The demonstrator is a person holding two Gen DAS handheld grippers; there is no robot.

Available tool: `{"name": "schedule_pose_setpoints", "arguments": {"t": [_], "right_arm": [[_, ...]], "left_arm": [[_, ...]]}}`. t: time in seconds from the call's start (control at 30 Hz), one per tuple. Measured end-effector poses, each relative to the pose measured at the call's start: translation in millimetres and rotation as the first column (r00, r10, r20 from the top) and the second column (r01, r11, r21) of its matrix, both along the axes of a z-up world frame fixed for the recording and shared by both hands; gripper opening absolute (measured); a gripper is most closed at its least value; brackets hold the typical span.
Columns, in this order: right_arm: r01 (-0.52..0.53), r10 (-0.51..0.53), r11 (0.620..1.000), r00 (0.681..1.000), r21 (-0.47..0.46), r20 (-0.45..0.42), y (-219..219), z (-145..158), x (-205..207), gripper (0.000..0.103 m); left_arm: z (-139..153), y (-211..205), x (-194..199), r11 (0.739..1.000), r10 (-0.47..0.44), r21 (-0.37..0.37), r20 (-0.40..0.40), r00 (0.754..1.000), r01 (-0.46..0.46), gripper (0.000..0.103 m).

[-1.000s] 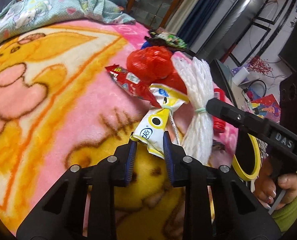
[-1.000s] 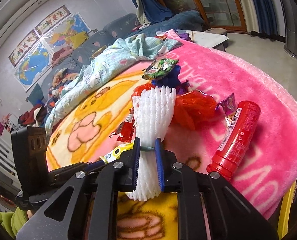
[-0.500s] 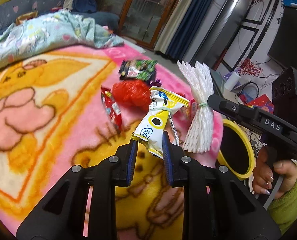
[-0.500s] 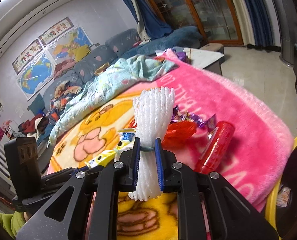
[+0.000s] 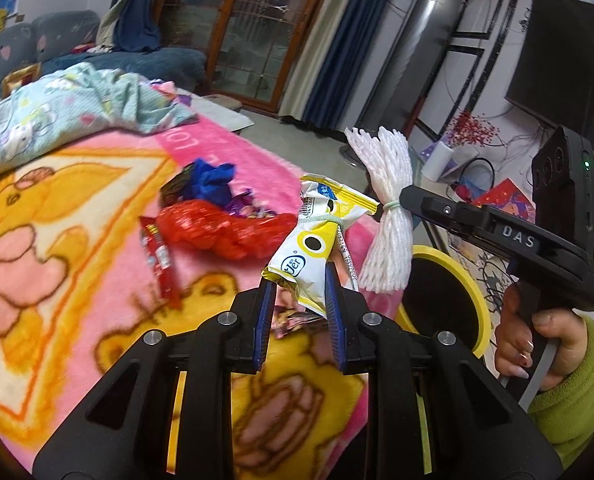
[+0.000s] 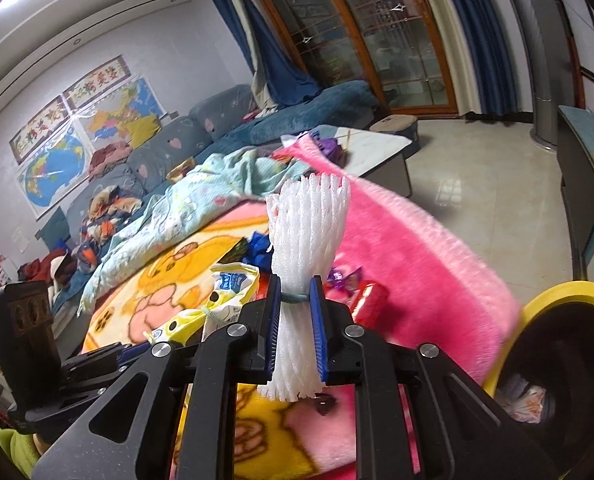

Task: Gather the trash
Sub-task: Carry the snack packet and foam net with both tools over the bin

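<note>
1. Pinching a yellow-and-white snack wrapper, the left tongs hold it upright by its lower end, above the blanket.
2. The right tongs are pressed together on a white foam net sleeve, gripped at its rubber-banded waist, with the fanned top standing up and the lower end hanging below the pads.
3. In the left wrist view the right tongs enter from the right, carried by a hand in a green sleeve, and the foam sleeve sits just beside the wrapper.
4. A yellow-rimmed bin with a dark inside stands off the blanket's edge, below and beside both held pieces; in the right wrist view some rubbish shows in its bottom.
5. Trash on the pink and yellow cartoon blanket: a crumpled red plastic bag, a red stick packet just beside it, a blue crumpled piece and small purple wrappers behind it.
6. A red piece, blurred, lies on the pink part just past the right tongs.
7. A light blue patterned cloth is bunched at the blanket's far side.
</note>
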State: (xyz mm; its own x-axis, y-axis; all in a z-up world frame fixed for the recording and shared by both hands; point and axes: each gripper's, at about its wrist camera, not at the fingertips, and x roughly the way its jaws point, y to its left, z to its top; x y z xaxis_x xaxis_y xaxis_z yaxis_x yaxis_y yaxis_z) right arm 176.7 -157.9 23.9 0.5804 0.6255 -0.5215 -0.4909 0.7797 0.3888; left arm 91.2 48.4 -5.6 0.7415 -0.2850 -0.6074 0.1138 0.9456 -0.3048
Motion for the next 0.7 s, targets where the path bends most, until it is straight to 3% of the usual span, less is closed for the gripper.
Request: {"name": "schedule_pose_setpoints", "arguments": {"t": [0.7], "right_arm": [[0.186, -0.186, 0.982, 0.982, -0.011, 0.014, -85.4, -4.4, -0.2, 0.015]], "left_arm": [[3.2, -64.8, 14.4, 0.991, -0.130, 0.041, 0.020, 0.991, 0.129, 0.018]]}}
